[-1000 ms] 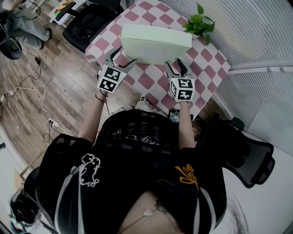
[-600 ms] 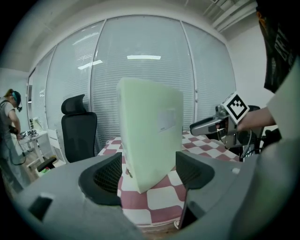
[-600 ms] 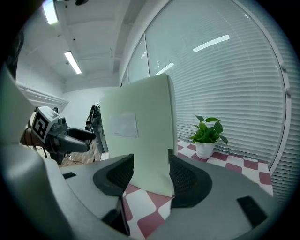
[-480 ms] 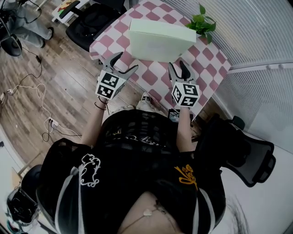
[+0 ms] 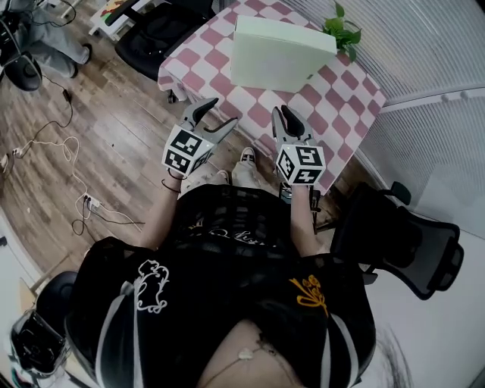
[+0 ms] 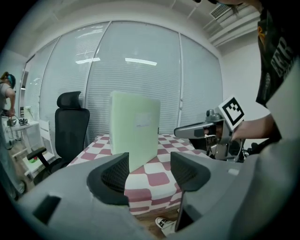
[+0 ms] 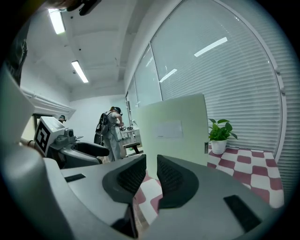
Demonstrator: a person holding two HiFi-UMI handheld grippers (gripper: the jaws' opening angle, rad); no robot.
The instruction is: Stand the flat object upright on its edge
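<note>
A pale green flat box (image 5: 276,54) stands upright on its edge on the pink-and-white checked table (image 5: 212,57). It also rises ahead in the left gripper view (image 6: 133,129) and the right gripper view (image 7: 173,129). Both grippers hang near the table's front edge, well short of the box. My left gripper (image 5: 220,114) (image 6: 149,173) has its jaws apart and closing, with nothing between them. My right gripper (image 5: 285,115) (image 7: 151,176) is closing too; only a narrow gap is left and nothing is in it.
A small potted plant (image 5: 345,29) (image 7: 219,133) sits at the table's far right corner. Black office chairs stand beyond the table (image 5: 163,23) and at the right (image 5: 402,242). Cables (image 5: 68,151) lie on the wood floor. A person (image 7: 111,124) stands far back.
Both grippers have drawn back from the box toward the table's front edge. The right jaws have narrowed a lot and the left jaws a little. The box stays standing on its own.
</note>
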